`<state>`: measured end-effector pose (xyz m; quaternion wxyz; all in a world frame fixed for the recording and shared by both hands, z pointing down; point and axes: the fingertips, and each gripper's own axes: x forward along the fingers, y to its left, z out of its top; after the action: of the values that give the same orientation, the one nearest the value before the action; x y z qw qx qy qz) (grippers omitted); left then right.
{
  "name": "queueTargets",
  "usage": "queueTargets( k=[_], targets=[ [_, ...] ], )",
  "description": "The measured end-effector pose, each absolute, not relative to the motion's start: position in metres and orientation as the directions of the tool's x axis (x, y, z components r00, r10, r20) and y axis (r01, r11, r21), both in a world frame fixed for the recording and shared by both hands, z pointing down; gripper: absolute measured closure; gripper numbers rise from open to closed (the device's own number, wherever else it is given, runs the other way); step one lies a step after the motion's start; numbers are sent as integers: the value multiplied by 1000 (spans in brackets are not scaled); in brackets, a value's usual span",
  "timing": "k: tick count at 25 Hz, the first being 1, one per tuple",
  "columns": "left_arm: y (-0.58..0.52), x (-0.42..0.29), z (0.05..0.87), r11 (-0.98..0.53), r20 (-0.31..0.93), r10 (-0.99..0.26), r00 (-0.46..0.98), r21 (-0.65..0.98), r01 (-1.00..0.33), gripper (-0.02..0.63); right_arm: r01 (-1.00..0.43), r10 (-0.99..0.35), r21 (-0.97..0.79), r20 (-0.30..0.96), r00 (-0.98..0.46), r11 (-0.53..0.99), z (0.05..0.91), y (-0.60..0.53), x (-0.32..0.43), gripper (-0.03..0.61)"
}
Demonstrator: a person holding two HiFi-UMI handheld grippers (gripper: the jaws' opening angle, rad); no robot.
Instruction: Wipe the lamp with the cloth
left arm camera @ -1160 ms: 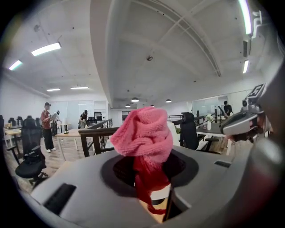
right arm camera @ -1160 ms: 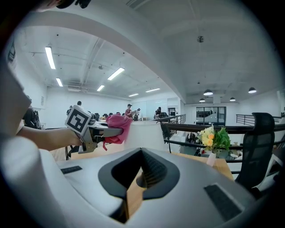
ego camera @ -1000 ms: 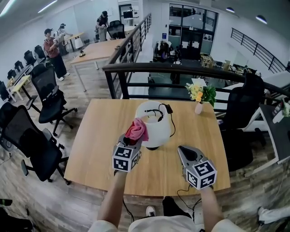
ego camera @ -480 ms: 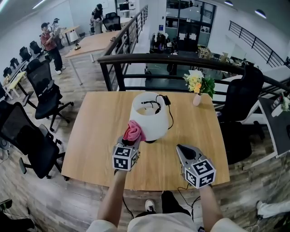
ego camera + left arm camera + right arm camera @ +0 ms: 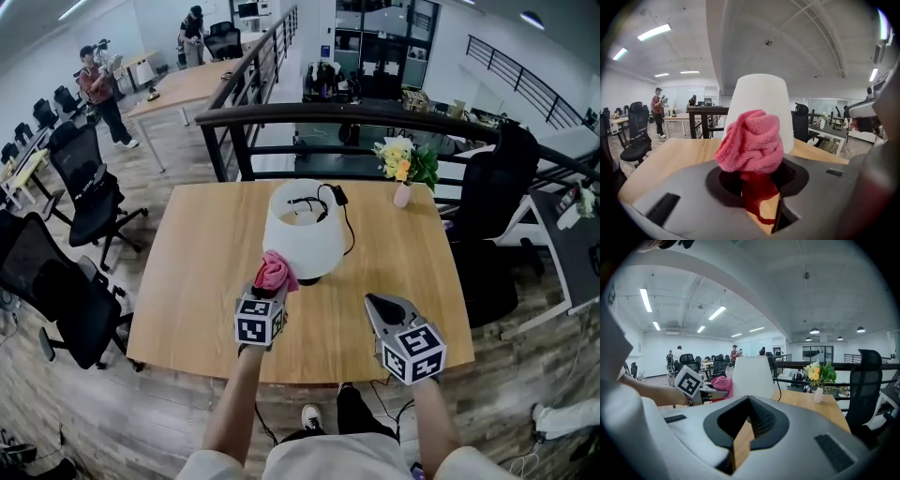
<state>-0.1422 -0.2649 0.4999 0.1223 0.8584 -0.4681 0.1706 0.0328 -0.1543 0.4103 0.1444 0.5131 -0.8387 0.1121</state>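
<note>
The left gripper (image 5: 271, 292) has its jaws closed on a pink cloth (image 5: 750, 142). The cloth is bunched into a ball in front of the jaw tips, and a darker red part of it hangs down between the jaws. The ball meets the lower left edge of the white shade of the lamp (image 5: 304, 232). From the gripper's own view the shade rises directly behind the cloth, but whether the cloth really presses on it I cannot tell.

The right gripper (image 5: 376, 304) is empty, with its jaws pressed together and only a narrow slit between them. It hovers above the table (image 5: 187, 281) to the right of the lamp, apart from it.

The lamp stands upright near the middle of the wooden table. A black cable (image 5: 348, 228) comes out of the open top of the shade and runs down its right side. At the far right corner stands a small vase with flowers (image 5: 404, 174). A black railing (image 5: 281, 117) is behind the table, and black office chairs (image 5: 89, 192) stand on the left.
</note>
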Motion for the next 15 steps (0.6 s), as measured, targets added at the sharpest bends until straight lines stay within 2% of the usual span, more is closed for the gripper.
queueTargets(
  k=[3, 10, 15],
  targets=[
    [-259, -147, 475, -527, 369, -783, 500, 34, -849, 443, -894, -841, -28, 328, -430, 446, 391, -151, 33, 568],
    [-252, -132, 358, -544, 192, -830, 523, -80, -835, 443, -874, -841, -14, 266, -472, 486, 355, -153, 32, 568],
    [-259, -98, 331, -547, 181, -834, 522, -144, -824, 443, -839, -809, -15, 259, -528, 543, 351, -164, 39, 568]
  ],
)
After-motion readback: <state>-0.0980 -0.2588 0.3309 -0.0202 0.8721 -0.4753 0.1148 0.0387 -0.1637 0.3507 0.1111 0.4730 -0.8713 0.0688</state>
